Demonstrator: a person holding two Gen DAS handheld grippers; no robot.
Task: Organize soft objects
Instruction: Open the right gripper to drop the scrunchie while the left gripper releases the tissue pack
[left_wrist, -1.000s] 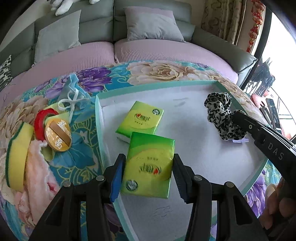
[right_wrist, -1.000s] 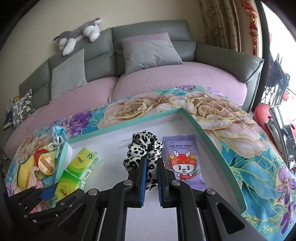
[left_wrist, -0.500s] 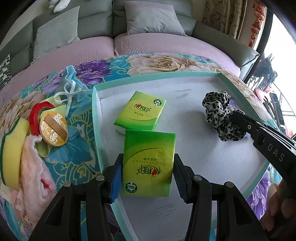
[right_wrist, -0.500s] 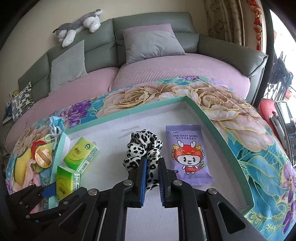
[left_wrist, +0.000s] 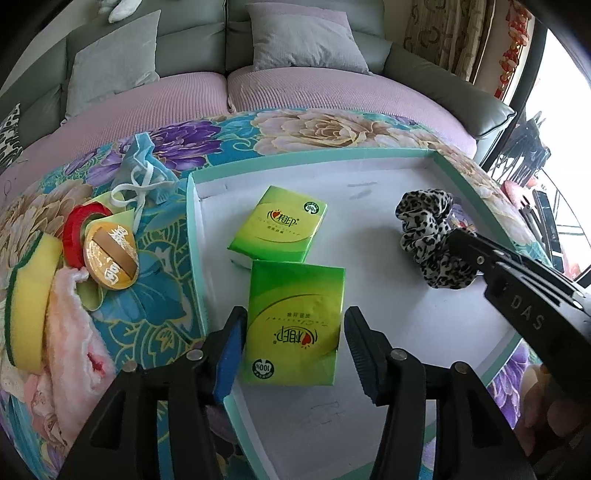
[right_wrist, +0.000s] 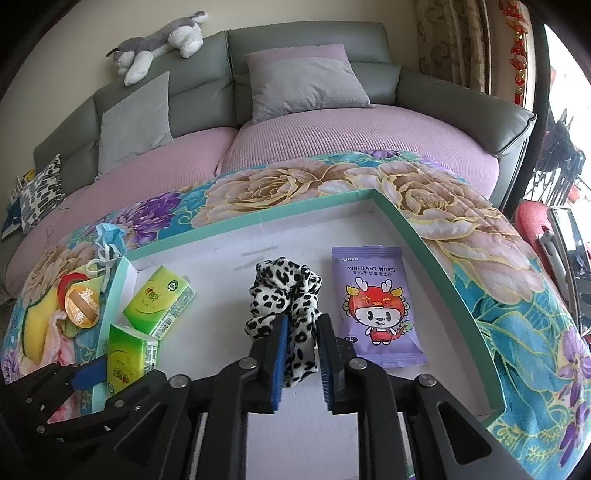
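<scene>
Tray (left_wrist: 192, 221): tissue pack (left_wrist: 293, 325) lengthwise between opening left tool (left_wrist: 293, 347).

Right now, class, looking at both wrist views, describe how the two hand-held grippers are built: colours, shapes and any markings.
Both look alike. The left gripper has two angular black plastic fingers joined by silver rivets, with a blue ribbed pad on one finger and a dark ribbed face on the other. The right gripper has the same black frame and blue pads; the left view shows white letters "DAS" on its side. No cables show.
</scene>
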